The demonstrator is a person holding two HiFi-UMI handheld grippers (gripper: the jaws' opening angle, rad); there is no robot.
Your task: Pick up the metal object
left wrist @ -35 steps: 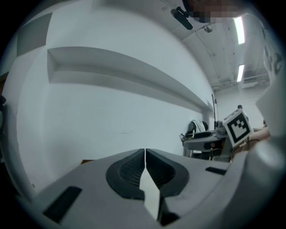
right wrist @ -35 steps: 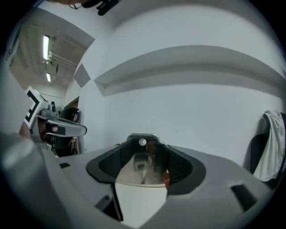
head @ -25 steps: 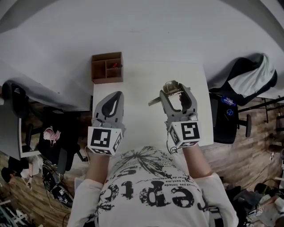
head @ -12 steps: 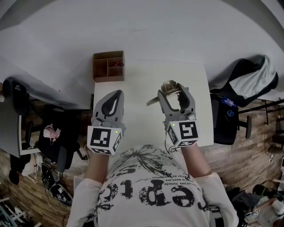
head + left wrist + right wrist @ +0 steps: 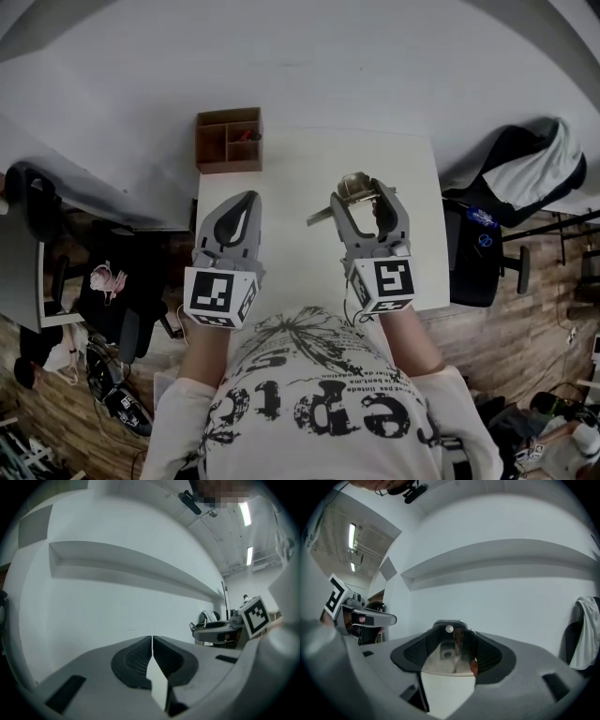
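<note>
The metal object [image 5: 353,190], a shiny plate with a lever handle sticking out to the left, is held above the white table [image 5: 291,159]. My right gripper [image 5: 359,195] is shut on it. In the right gripper view the metal object [image 5: 450,649] fills the gap between the two ribbed pads. My left gripper [image 5: 240,214] hovers over the table's left part, shut with nothing in it. In the left gripper view my left gripper [image 5: 152,644] shows its pads pressed together.
A brown wooden organizer box [image 5: 228,142] with several compartments stands at the table's far left corner. A black chair with a white cloth [image 5: 520,178] is right of the table. Clutter and another chair [image 5: 42,216] lie on the left.
My right gripper has drifted slightly left and toward the person with the metal object. The left gripper has stayed in place.
</note>
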